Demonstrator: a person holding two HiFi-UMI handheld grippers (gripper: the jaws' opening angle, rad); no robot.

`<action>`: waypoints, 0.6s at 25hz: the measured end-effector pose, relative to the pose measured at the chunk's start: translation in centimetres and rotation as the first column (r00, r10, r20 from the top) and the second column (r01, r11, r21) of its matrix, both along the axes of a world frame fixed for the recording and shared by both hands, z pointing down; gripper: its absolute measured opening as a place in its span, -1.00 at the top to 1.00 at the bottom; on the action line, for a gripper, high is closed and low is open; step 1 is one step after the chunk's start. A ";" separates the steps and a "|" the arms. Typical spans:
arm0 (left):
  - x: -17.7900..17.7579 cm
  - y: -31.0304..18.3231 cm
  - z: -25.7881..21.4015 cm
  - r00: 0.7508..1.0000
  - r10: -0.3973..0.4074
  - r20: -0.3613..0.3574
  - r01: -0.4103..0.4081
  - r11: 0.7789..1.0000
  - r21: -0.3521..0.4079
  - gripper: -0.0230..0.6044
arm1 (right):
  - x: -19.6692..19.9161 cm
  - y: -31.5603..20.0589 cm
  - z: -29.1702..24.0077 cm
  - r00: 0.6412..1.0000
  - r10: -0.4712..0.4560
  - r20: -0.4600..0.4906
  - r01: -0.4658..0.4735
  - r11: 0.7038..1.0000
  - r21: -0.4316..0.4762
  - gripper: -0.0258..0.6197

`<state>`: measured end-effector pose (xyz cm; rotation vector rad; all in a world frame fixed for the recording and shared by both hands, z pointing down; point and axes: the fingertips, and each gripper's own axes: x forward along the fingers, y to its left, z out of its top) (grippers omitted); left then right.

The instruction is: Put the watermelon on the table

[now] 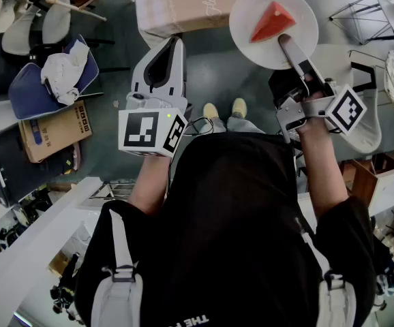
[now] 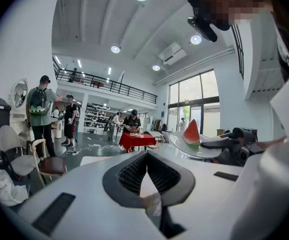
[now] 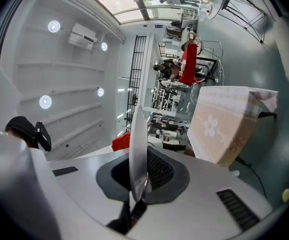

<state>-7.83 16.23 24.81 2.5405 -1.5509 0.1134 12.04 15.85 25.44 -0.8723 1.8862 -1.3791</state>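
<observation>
The watermelon (image 1: pixel 272 20) is a red wedge-shaped slice, and it is laid on a round white plate (image 1: pixel 251 2). The plate is carried in the air above the grey floor (image 1: pixel 231 73), just beside the table (image 1: pixel 183 5). The table is covered by a pale cloth with a flower print.

The plate is grasped at its near rim by the right gripper (image 1: pixel 285 43). In the right gripper view the plate (image 3: pixel 137 134) is seen edge-on, and the jaws of the right gripper (image 3: pixel 140 156) are clenched on it from both sides. A part of the red slice (image 3: pixel 120 141) is seen behind the plate, and the table (image 3: pixel 224 129) is seen farther on the right.

The left gripper (image 1: pixel 172 46) is held to the left of the plate, apart from it. In its own view the jaws of the left gripper (image 2: pixel 146 156) are brought together at their tips, and nothing is held between them. From this view the slice (image 2: pixel 191 133) is seen standing with its point up on the plate (image 2: pixel 184 146).

On the floor at the left, a cardboard box (image 1: pixel 50 131) and a blue cushion (image 1: pixel 30 90) with crumpled white material on it are seen. The shoes (image 1: pixel 224 109) of the person are visible between the two grippers.
</observation>
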 end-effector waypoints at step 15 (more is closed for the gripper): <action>0.4 -0.1 -0.3 0.999 -0.021 0.029 0.022 1.000 -0.016 0.88 | 0.3 -0.3 0.2 1.000 -0.017 0.020 0.018 1.000 -0.008 0.86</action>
